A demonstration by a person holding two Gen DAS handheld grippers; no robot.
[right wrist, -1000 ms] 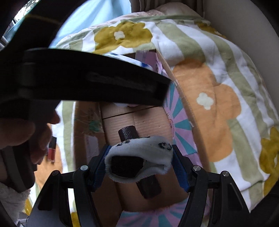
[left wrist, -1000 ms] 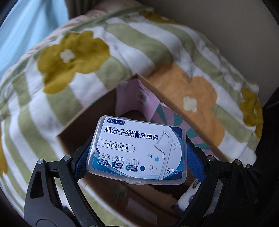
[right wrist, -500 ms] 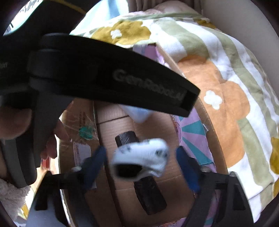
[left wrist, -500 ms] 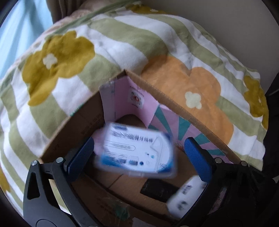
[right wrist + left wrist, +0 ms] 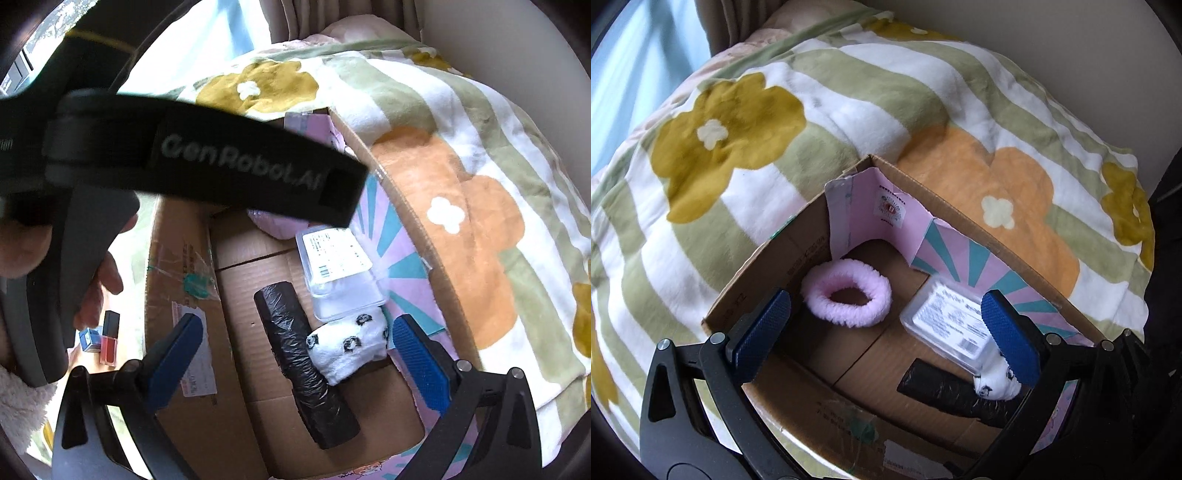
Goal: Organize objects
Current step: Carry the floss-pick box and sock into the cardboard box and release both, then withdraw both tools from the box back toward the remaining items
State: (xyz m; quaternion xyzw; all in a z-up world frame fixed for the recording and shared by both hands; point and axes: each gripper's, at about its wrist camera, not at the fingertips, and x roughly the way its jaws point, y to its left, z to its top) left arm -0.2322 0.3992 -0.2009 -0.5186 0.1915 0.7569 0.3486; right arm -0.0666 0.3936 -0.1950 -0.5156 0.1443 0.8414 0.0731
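Observation:
An open cardboard box (image 5: 750,273) (image 5: 177,243) sits on a flowered blanket. Inside lie a pink fluffy hair band (image 5: 847,297), a clear floss-pick case (image 5: 949,319) (image 5: 338,266) face down, a black rolled bag (image 5: 945,387) (image 5: 303,365) and a white sock with black prints (image 5: 993,386) (image 5: 349,343). My left gripper (image 5: 886,336) is open and empty above the box. My right gripper (image 5: 295,352) is open and empty above the black roll and the sock.
The blanket (image 5: 849,103) with green stripes and yellow and orange flowers covers the bed around the box. In the right wrist view the left gripper's black body (image 5: 184,155) and the hand holding it fill the left. A red lip-gloss tube (image 5: 109,341) and a small blue box (image 5: 89,338) lie left of the cardboard box.
Both grippers opened. The floss-pick case dropped from my left gripper into the box, and the sock dropped from my right gripper beside the black roll.

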